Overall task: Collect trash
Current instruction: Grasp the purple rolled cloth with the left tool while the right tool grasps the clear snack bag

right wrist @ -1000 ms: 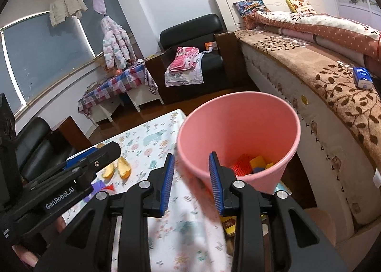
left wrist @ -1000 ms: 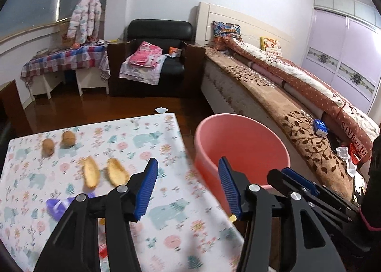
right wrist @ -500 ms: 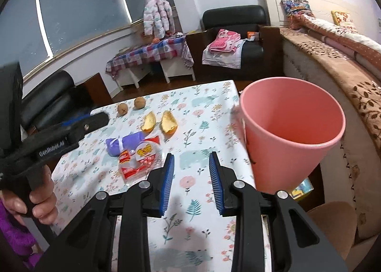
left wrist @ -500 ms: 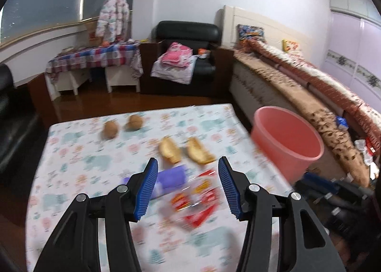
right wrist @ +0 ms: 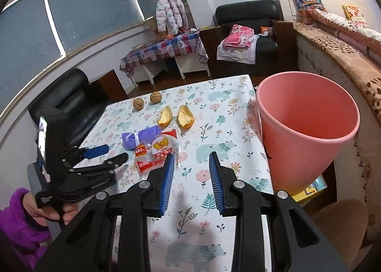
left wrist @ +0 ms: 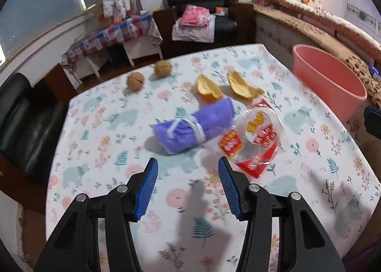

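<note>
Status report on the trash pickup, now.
Left gripper open, empty, above the table facing the purple bundle. Right gripper open, empty. Snack wrapper, peels, nuts uncollected. Pink bin at table edge. Path clear.

Bright indoor light, heavy fisheye bending

Soft shadows fall at six o'clock on the floral-clothed table [left wrist: 100, 129]; the left view is slightly motion-blurred, its corners black.

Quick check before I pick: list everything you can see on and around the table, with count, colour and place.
walnuts: 2, brown, far left of table
peel pieces: 2, orange, mid table
tied bundle: 1, purple, table centre
snack wrappers: clear and red, right of bundle
bin: 1, pink, at table's right edge
table: 1, floral cloth
armchair: 1, black, behind table
left hand-held gripper: open, empty
right hand-held gripper: open, empty
</note>
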A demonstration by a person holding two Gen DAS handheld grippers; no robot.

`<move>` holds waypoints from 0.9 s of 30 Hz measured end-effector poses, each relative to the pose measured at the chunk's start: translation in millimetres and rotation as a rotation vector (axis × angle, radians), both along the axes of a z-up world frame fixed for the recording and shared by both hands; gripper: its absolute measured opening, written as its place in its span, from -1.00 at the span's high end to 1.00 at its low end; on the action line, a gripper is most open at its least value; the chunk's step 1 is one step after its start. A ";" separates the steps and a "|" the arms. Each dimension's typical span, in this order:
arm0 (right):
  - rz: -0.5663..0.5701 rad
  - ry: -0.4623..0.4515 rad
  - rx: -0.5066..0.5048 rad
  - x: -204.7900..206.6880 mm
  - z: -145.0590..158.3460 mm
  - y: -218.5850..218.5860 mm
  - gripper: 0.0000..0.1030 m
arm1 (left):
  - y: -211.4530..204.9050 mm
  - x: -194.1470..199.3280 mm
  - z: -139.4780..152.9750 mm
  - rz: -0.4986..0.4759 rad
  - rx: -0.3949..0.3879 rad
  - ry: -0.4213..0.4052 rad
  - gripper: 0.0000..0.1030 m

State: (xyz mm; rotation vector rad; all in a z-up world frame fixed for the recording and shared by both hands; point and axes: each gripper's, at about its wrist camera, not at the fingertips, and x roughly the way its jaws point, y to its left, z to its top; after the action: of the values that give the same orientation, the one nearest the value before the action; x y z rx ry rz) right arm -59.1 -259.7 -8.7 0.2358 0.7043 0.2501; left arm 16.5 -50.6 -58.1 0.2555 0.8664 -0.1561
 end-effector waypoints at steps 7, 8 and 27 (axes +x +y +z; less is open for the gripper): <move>-0.015 0.023 0.001 2.9 -3.5 -3.4 0.40 | -39.6 3.2 1.2 -0.134 -0.121 0.049 -0.01; -0.020 0.027 0.002 3.7 -4.5 -4.7 0.40 | -43.5 1.8 4.9 -0.157 -0.153 0.045 -0.01; 0.182 0.233 0.062 55.3 -32.4 54.2 0.08 | 21.8 45.4 21.6 -0.340 -0.085 0.023 -0.20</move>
State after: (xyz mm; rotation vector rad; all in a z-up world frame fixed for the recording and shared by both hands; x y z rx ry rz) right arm -3.8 -205.5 -41.0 0.2628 0.9514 0.4230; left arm 61.9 -28.8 -36.5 0.3210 0.8319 -0.5124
